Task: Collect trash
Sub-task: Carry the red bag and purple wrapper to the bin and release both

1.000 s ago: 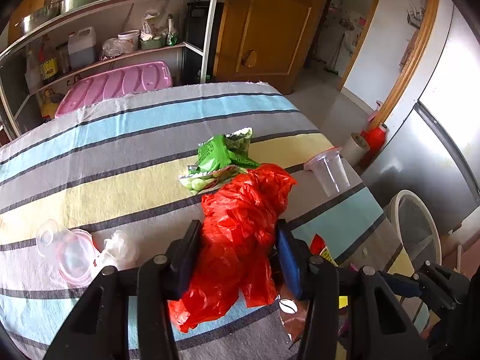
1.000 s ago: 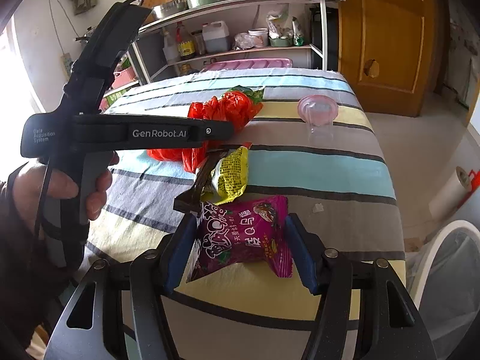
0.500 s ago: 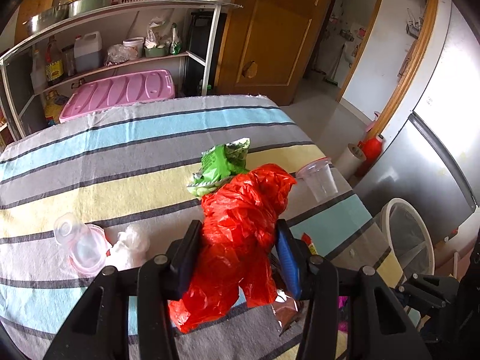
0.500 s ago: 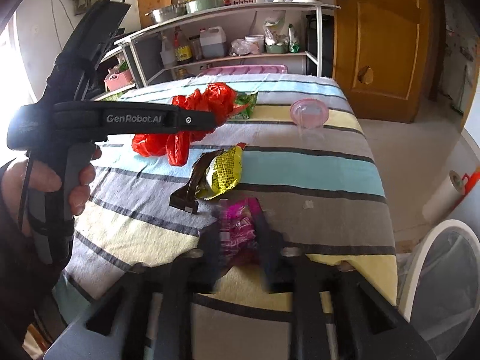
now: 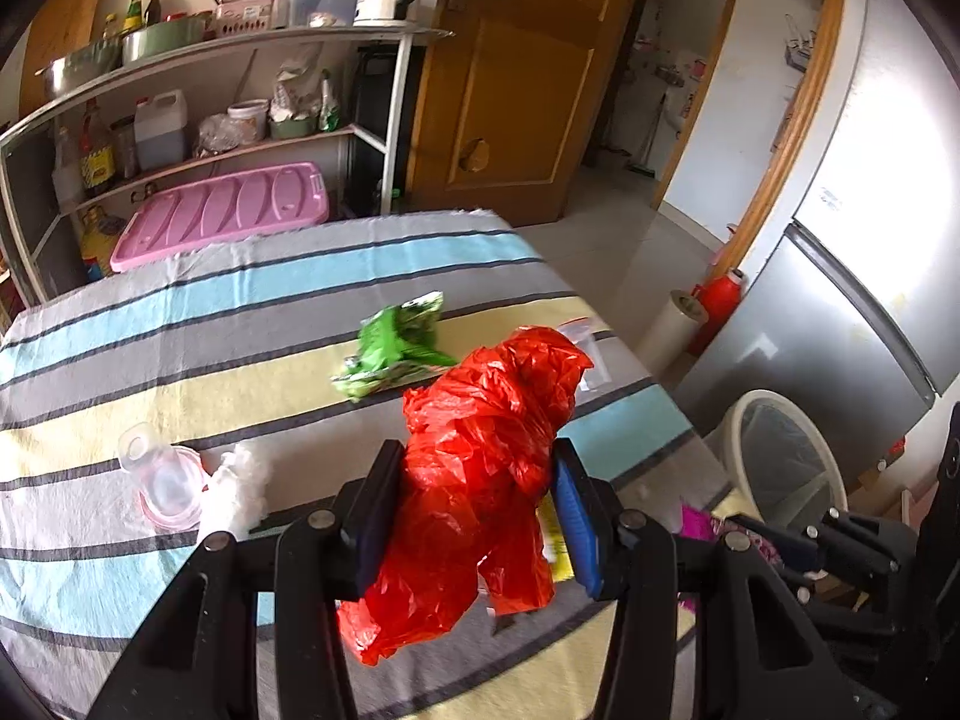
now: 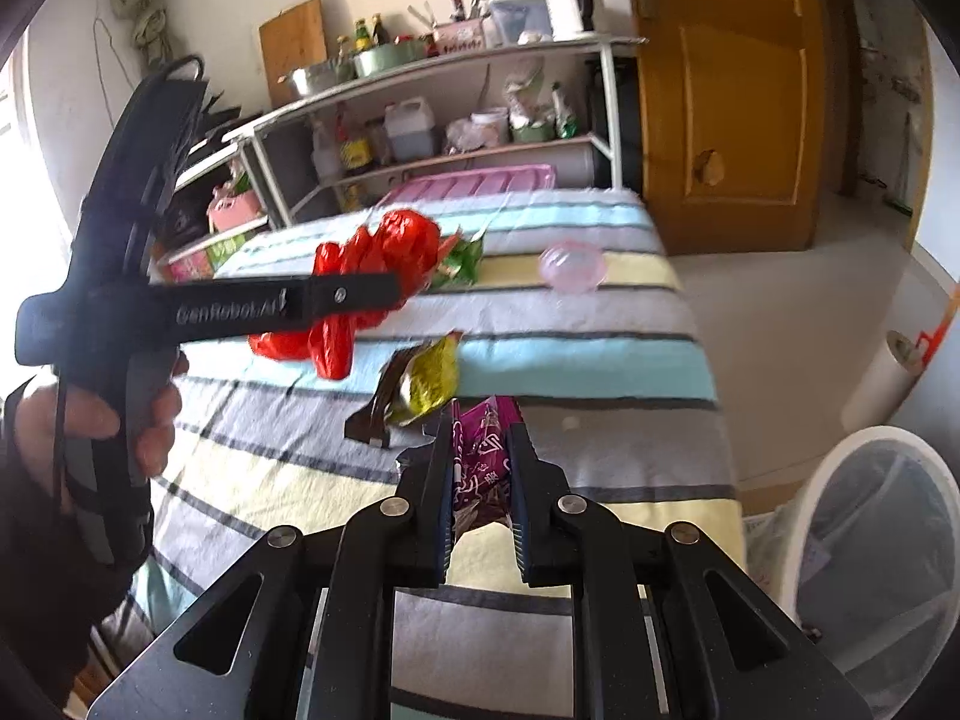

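With the left gripper (image 5: 474,501) clamped on the red bag (image 5: 480,480) and the right gripper (image 6: 480,468) pinching the purple wrapper (image 6: 483,456), both should swing steadily over the white bin (image 6: 840,540) right of them before letting go, clear of the striped tablecloth (image 6: 600,348) ahead, shelves (image 5: 252,138) beyond.

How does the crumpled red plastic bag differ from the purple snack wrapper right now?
The crumpled red plastic bag is plain, bulky and spills past the left tool; the purple snack wrapper is printed, flatter and squeezed narrow in the right tool. Both are gripped, off the striped tablecloth.
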Demonstrator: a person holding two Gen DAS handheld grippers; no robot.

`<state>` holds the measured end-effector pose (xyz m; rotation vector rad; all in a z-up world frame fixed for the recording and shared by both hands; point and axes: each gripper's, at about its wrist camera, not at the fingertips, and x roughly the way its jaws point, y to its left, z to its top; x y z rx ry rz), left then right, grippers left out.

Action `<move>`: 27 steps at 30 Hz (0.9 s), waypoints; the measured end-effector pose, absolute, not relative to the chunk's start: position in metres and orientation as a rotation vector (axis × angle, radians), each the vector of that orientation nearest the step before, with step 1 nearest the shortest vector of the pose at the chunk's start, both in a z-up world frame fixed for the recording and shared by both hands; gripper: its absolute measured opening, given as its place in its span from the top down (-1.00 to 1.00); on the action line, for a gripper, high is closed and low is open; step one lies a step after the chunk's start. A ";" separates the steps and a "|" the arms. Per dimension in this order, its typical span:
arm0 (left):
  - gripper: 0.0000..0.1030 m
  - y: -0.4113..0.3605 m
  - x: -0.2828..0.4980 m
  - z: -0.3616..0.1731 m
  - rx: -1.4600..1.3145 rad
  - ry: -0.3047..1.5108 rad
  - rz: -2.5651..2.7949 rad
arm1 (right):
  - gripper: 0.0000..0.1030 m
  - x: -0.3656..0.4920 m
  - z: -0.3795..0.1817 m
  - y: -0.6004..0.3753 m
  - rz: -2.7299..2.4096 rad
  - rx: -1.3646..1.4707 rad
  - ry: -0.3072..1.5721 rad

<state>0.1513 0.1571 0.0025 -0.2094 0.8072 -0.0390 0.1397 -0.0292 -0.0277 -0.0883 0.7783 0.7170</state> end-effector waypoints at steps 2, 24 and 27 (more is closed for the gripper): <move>0.01 0.151 0.149 0.009 -0.201 0.795 -0.054 | 0.69 0.139 -0.022 -0.038 0.706 -0.072 0.766; 0.01 0.001 0.167 0.022 -0.117 0.805 -0.348 | 0.68 0.132 0.002 -0.187 0.438 0.035 0.701; 0.01 -0.028 0.173 0.017 -0.098 0.825 -0.400 | 0.68 0.136 -0.002 -0.209 0.394 0.046 0.716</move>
